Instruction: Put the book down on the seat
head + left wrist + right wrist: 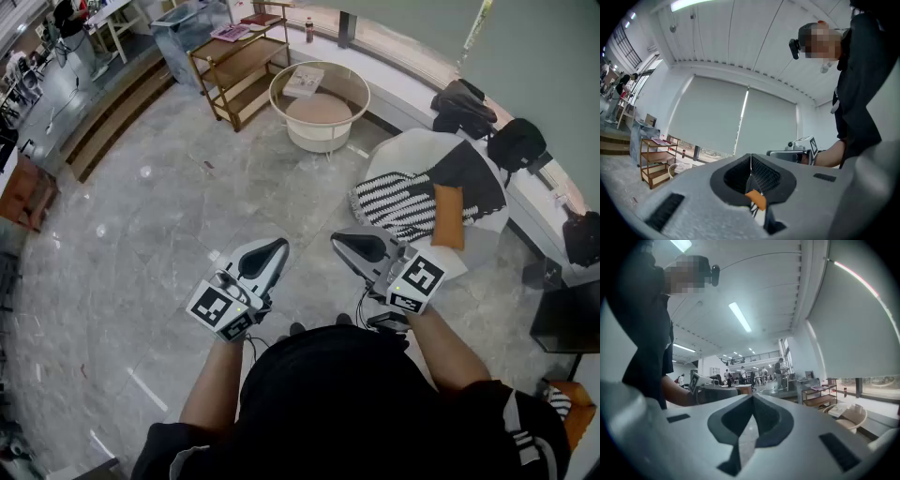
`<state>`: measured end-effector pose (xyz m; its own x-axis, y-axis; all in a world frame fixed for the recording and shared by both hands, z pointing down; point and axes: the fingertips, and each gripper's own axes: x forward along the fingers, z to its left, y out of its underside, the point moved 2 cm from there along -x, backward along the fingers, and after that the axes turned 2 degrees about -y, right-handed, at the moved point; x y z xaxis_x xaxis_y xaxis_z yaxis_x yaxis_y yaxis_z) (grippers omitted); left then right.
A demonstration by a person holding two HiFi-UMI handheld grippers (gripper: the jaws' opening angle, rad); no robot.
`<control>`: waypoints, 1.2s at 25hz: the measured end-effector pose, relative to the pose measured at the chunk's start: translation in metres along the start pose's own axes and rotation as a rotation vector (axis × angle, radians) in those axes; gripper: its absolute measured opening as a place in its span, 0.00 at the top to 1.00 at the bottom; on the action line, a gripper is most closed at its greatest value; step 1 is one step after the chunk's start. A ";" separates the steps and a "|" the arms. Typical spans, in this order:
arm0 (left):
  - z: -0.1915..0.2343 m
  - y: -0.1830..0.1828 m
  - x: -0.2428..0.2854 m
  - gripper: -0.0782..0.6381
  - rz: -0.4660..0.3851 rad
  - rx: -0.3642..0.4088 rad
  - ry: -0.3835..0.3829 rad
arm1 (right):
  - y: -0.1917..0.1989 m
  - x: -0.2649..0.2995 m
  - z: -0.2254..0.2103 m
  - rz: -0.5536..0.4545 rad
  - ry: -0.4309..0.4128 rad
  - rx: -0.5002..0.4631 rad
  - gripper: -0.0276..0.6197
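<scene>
Open-plan office lounge: marble floor (141, 234), wooden shelf (246, 66), round table (319, 133), armchair (403, 150), distant workers (779, 371).

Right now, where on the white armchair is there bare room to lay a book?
The armchair is crowded in the middle by a striped blanket, an orange cushion and a dark cloth. Bare white shows along the far edge beyond the blanket and beside the cushion's near end.

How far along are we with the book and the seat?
Nothing done yet: the book lies on the round table, away from the seat. Nothing in hand: left gripper and right gripper are shut and empty. Left: pick it up, carry it over, set it down.
</scene>
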<state>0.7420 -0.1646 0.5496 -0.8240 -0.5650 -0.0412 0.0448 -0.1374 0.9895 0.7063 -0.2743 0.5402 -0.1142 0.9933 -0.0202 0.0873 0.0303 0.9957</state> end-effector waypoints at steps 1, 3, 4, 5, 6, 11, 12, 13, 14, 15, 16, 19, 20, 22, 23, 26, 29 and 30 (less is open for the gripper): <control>0.001 0.001 -0.001 0.86 -0.002 -0.006 0.001 | 0.001 0.000 0.000 0.001 0.006 0.002 0.91; 0.003 0.001 -0.002 0.86 -0.005 -0.014 0.005 | 0.002 0.001 0.000 0.003 0.016 0.005 0.91; 0.004 0.000 -0.003 0.86 -0.006 -0.016 0.008 | 0.002 0.002 0.001 0.003 0.019 0.006 0.91; 0.003 -0.001 -0.004 0.86 -0.005 -0.021 0.013 | 0.003 0.004 0.002 0.002 0.021 0.008 0.91; 0.003 -0.003 -0.005 0.86 -0.004 -0.028 0.016 | 0.004 0.006 0.003 -0.001 0.024 0.011 0.91; 0.012 -0.002 -0.017 0.86 -0.006 -0.054 0.015 | 0.002 0.016 0.000 -0.049 0.063 0.038 0.91; 0.014 -0.002 -0.020 0.86 -0.007 -0.061 0.016 | 0.001 0.018 -0.002 -0.056 0.071 0.048 0.91; 0.017 -0.001 -0.023 0.86 -0.010 -0.067 0.018 | 0.002 0.020 -0.003 -0.060 0.078 0.058 0.91; 0.020 0.000 -0.026 0.86 -0.013 -0.071 0.020 | 0.002 0.023 -0.005 -0.063 0.083 0.066 0.91; 0.025 0.001 -0.029 0.86 -0.018 -0.072 0.022 | 0.001 0.025 -0.005 -0.065 0.088 0.072 0.91; 0.031 0.003 -0.033 0.86 -0.025 -0.070 0.024 | 0.001 0.029 -0.005 -0.066 0.090 0.074 0.91; 0.042 0.000 -0.045 0.86 -0.036 -0.094 0.029 | 0.003 0.042 -0.002 -0.058 0.092 0.065 0.91; 0.046 0.001 -0.048 0.86 -0.039 -0.107 0.029 | 0.004 0.046 -0.001 -0.055 0.094 0.059 0.91; 0.058 0.010 -0.055 0.86 -0.044 -0.127 0.027 | 0.007 0.053 -0.001 -0.045 0.105 0.050 0.91; 0.063 0.015 -0.058 0.86 -0.048 -0.133 0.026 | 0.009 0.056 -0.001 -0.039 0.113 0.047 0.91; 0.076 0.019 -0.056 0.86 -0.065 -0.175 0.034 | 0.009 0.058 -0.009 -0.025 0.137 0.048 0.91; 0.093 0.030 -0.044 0.86 -0.059 -0.188 0.032 | 0.009 0.053 -0.025 -0.011 0.157 0.070 0.91; 0.097 0.033 -0.037 0.86 -0.050 -0.188 0.035 | 0.010 0.050 -0.032 -0.009 0.161 0.078 0.91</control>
<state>0.7188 -0.0691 0.5969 -0.8078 -0.5813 -0.0976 0.1118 -0.3137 0.9429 0.6702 -0.2275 0.5517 -0.2718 0.9623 -0.0082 0.1617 0.0541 0.9854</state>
